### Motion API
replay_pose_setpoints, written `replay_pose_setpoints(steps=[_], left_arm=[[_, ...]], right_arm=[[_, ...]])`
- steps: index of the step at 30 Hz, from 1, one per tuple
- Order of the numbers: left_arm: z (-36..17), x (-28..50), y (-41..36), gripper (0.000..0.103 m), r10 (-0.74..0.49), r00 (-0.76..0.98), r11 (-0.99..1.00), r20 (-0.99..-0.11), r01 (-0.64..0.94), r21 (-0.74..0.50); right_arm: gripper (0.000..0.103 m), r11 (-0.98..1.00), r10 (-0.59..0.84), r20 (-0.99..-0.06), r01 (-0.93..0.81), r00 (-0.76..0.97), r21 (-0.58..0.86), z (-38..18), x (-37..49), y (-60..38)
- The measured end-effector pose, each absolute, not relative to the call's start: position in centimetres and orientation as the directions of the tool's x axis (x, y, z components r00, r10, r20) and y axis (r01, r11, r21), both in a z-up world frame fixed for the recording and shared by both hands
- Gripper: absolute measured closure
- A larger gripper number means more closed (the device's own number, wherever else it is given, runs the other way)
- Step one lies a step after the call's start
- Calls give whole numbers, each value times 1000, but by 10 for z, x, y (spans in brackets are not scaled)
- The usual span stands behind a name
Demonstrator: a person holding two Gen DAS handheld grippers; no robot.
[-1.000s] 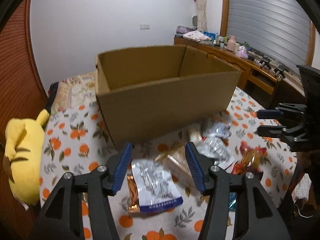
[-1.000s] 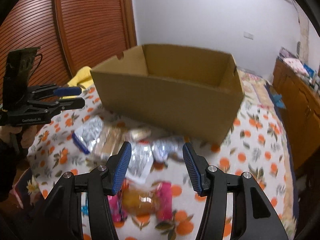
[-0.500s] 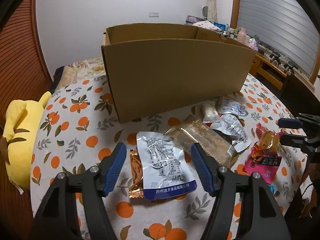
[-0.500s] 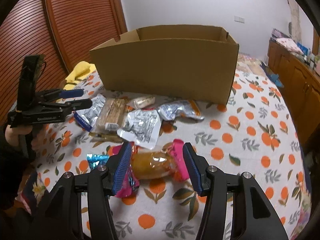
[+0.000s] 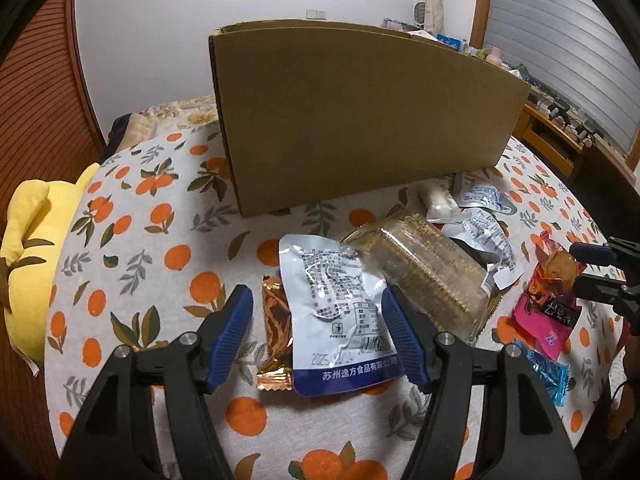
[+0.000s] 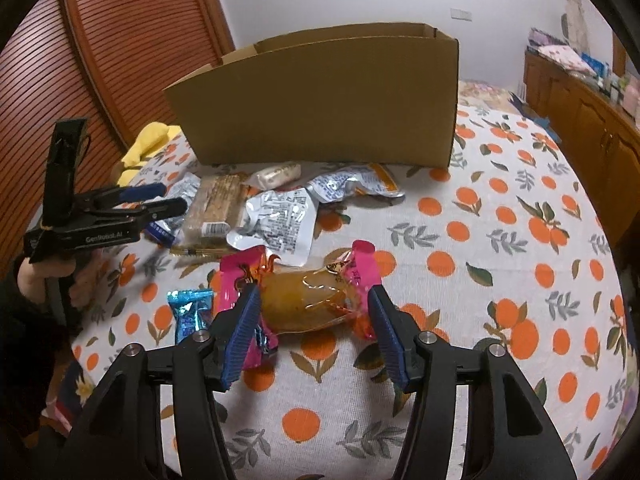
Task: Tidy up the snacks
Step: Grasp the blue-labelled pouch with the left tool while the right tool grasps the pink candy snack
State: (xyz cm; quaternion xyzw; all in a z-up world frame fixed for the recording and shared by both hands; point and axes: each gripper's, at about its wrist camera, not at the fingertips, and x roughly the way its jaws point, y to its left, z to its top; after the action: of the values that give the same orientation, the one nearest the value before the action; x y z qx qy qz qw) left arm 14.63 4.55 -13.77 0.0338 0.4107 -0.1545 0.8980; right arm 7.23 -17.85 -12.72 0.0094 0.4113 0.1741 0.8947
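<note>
Snack packets lie on an orange-print tablecloth (image 6: 480,240) in front of an open cardboard box (image 5: 360,120). My left gripper (image 5: 316,296) is open, its blue pads either side of a silver pouch (image 5: 336,320) that lies over an orange foil packet (image 5: 276,320); the pads do not press on it. A clear cracker pack (image 5: 428,276) lies just to the right. My right gripper (image 6: 313,294) straddles a pink-wrapped orange snack (image 6: 304,300), and its jaws are opening. A blue candy (image 6: 190,312) lies left of it.
More silver pouches (image 6: 284,220) and a small white bar (image 6: 278,174) lie near the box wall (image 6: 320,100). A yellow plush toy (image 5: 28,260) sits at the table's left edge. A wooden cabinet (image 6: 592,120) stands on the right, slatted doors (image 6: 100,60) on the left.
Both grippers have come down close over the snacks, so the box now towers in view. The left jaws have spread wider around the silver pouch; the right jaws have widened around the pink snack.
</note>
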Motion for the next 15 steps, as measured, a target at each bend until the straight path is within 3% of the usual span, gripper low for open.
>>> replay_pose_setpoints(steps=[15], left_arm=[[-144,151,44,36,-251,585,947,-771,315,-69]], right_arm=[[29,945,265,-760,-317,594,82,-141,86,-158]])
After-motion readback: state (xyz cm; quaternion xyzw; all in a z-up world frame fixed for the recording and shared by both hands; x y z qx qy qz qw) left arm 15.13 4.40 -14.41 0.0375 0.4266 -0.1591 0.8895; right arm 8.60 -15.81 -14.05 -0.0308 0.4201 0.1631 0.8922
